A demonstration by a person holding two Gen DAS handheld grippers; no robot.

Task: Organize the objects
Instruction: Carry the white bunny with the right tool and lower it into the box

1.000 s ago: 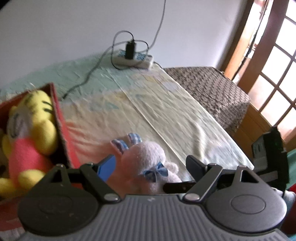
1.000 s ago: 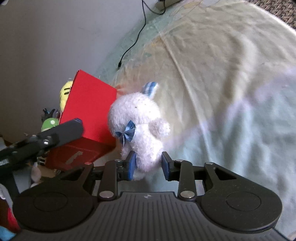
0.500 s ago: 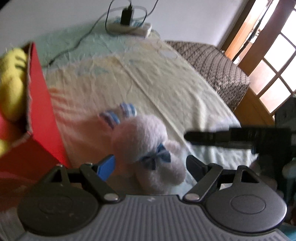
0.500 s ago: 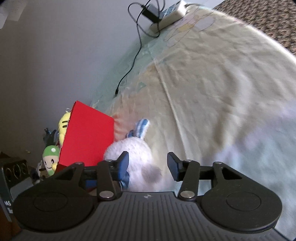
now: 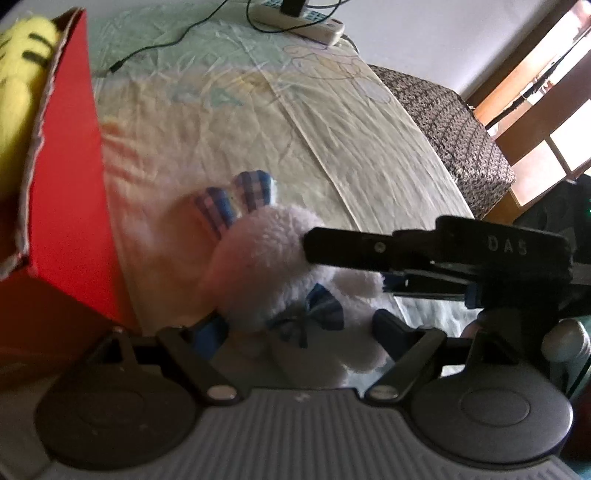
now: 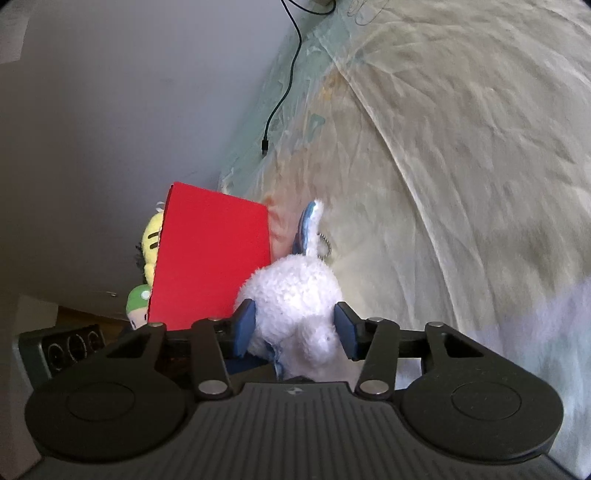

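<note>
A white plush bunny [image 5: 273, 266] with blue checked ears and a blue bow lies on the bed sheet beside a red box [image 5: 70, 155]. My left gripper [image 5: 299, 328] is open, its jaws on either side of the bunny's lower body. My right gripper [image 6: 295, 325] is open around the bunny [image 6: 295, 291], with its blue pads close to the plush on both sides. In the left wrist view the right gripper's finger [image 5: 369, 247] comes in from the right and touches the bunny's head.
The red box [image 6: 210, 258] holds a yellow plush [image 5: 22, 74] and a green-capped plush [image 6: 136, 299]. A power strip [image 5: 295, 18] with a cable lies at the far end of the bed. A dark patterned cushion [image 5: 454, 122] is at the right.
The right gripper has opened and lowered around the bunny, which now lies on the sheet. The left gripper has moved closer to the bunny and the box.
</note>
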